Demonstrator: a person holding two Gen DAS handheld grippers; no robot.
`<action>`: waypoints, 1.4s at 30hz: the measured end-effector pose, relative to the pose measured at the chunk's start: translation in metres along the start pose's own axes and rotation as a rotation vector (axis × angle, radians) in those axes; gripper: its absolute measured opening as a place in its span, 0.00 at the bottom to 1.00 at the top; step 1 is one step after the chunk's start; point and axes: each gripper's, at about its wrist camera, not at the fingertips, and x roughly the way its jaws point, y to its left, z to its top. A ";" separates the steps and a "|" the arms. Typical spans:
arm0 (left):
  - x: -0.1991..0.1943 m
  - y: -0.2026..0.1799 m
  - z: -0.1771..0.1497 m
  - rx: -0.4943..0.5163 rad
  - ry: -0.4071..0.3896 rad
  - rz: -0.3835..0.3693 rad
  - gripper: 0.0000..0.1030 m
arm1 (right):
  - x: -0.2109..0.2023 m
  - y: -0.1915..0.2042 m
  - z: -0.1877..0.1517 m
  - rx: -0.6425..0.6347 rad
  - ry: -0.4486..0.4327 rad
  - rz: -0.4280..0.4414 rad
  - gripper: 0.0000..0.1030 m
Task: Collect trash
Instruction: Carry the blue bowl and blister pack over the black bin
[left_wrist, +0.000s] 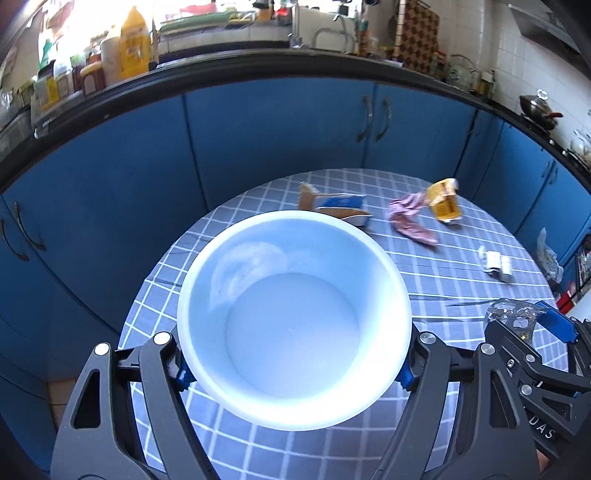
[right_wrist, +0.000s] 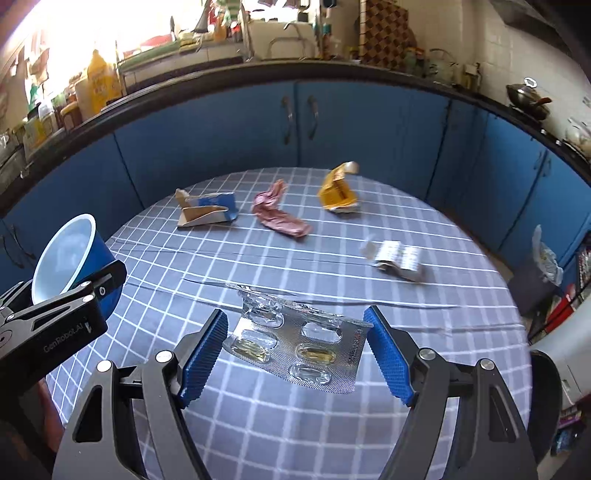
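Two grippers work over the checked counter (right_wrist: 258, 424). The left gripper (left_wrist: 293, 369) has its fingers closed on a blue cup (left_wrist: 294, 317) (white inside, tilted). The right gripper (right_wrist: 295, 356) grips a blister pack (right_wrist: 299, 350) edge to edge. Farther off lie a blue carton (right_wrist: 207, 212), pink wrapper (right_wrist: 280, 216), yellow carton (right_wrist: 338, 190) and foil strip (right_wrist: 400, 260).

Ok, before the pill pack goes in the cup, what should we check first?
1. Left gripper holds the cup firmly: ok.
2. Cup is empty with room: ok.
3. Right gripper grips the blister pack: cannot tell; the pack sits between wide-apart pads.
4. Pack is over the cup mouth: not ok, cup is off to the left.
5. More trash left on the table: ok, four pieces.
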 end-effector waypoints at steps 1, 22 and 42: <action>-0.005 -0.006 0.000 0.006 -0.006 -0.003 0.74 | -0.004 -0.004 -0.002 0.005 -0.004 -0.003 0.72; -0.077 -0.122 -0.011 0.154 -0.097 -0.071 0.74 | -0.089 -0.109 -0.037 0.142 -0.101 -0.074 0.72; -0.107 -0.231 -0.035 0.310 -0.119 -0.146 0.74 | -0.130 -0.209 -0.077 0.290 -0.143 -0.139 0.72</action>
